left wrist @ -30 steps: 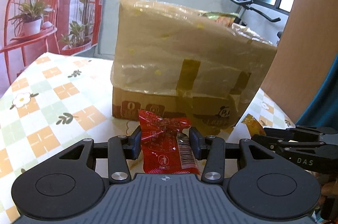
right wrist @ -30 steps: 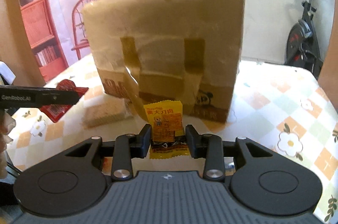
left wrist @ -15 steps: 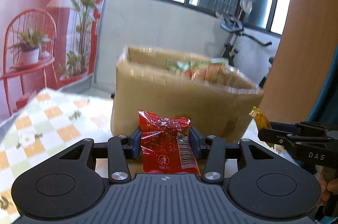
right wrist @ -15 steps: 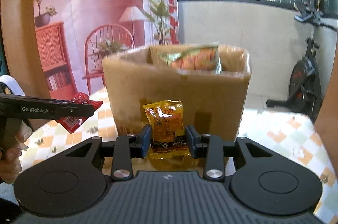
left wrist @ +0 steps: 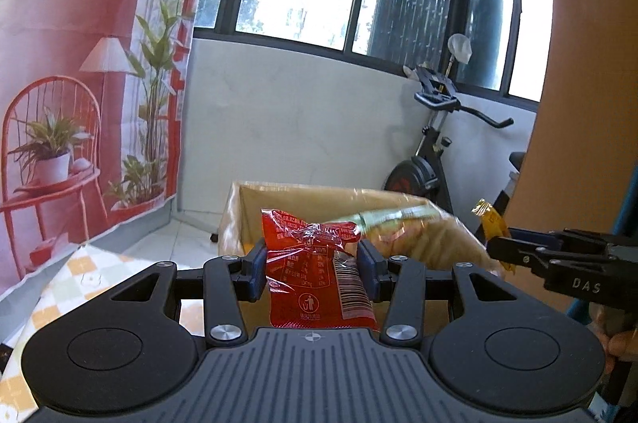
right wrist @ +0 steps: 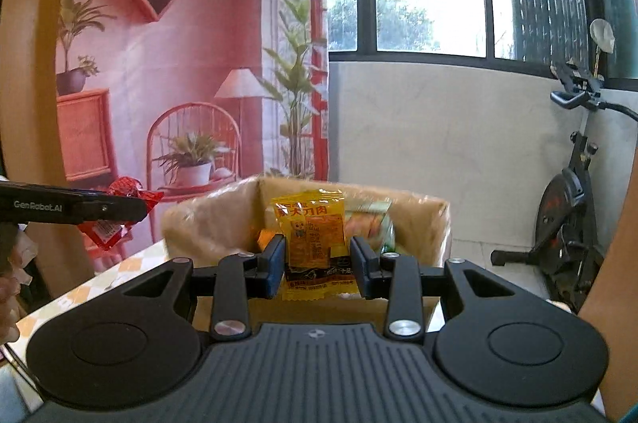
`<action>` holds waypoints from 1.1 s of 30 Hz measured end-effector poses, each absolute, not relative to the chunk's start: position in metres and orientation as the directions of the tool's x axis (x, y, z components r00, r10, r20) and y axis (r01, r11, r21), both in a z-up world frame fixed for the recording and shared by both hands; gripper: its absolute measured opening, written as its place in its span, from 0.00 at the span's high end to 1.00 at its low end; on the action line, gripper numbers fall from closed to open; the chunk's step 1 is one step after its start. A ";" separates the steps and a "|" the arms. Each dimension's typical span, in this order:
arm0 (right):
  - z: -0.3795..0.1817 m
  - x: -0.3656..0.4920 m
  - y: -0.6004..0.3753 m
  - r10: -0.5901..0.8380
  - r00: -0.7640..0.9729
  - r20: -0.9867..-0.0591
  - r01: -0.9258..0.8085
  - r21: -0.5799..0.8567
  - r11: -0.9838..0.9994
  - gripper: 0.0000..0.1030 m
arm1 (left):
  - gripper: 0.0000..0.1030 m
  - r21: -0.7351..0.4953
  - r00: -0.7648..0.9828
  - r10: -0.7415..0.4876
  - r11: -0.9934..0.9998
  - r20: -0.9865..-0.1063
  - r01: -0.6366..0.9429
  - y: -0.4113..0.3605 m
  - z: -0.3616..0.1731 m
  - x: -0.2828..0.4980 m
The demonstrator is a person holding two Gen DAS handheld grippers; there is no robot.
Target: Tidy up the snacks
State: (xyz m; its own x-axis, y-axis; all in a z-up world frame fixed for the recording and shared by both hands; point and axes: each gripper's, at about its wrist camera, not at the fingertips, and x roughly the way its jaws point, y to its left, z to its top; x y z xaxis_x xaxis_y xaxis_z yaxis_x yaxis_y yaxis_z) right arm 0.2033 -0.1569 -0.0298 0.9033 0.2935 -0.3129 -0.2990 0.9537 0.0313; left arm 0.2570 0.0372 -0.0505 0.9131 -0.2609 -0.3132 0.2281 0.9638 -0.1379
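1. Both claws hover side by side above the checked surface (right wrist: 79, 293), aimed slightly downward at the open cardboard box (left wrist: 247, 219).
2. The left claw (left wrist: 312, 269) is clamped on a crinkly red packet (left wrist: 311, 275), long axis upright.
3. The right claw (right wrist: 317, 265) is clamped on a glossy yellow packet (right wrist: 313, 243), standing upright, print facing the camera.

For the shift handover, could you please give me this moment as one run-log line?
left gripper: shut on red packet | right gripper: shut on yellow packet | cardboard box: open, snacks inside | phase: carrying both
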 end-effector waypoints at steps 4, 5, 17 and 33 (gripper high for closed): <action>-0.031 0.231 -0.159 0.279 0.909 -0.309 -0.284 0.029 0.958 0.64 | 0.53 -0.144 0.912 -0.268 0.962 -0.311 0.233 0.035 -0.046 0.283; -0.032 0.238 -0.158 0.272 0.910 -0.312 -0.278 0.026 0.960 0.64 | 0.53 -0.144 0.911 -0.270 0.961 -0.313 0.235 0.033 -0.045 0.291; -0.057 0.286 -0.158 0.234 0.893 -0.384 -0.234 0.048 0.971 0.64 | 0.52 -0.111 0.884 -0.263 0.965 -0.386 0.239 0.022 -0.062 0.341; -0.061 0.283 -0.151 0.195 0.886 -0.421 -0.204 0.024 0.979 0.52 | 0.32 -0.086 0.865 -0.248 0.968 -0.436 0.234 0.030 -0.058 0.332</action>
State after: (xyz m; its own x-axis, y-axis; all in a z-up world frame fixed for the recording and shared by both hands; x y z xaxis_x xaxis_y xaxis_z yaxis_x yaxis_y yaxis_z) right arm 0.2828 -0.1513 -0.0608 0.8860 0.1946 -0.4210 -0.2035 0.9788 0.0242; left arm 0.3325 0.0298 -0.0585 0.8649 -0.2480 -0.4365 0.2344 0.9684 -0.0856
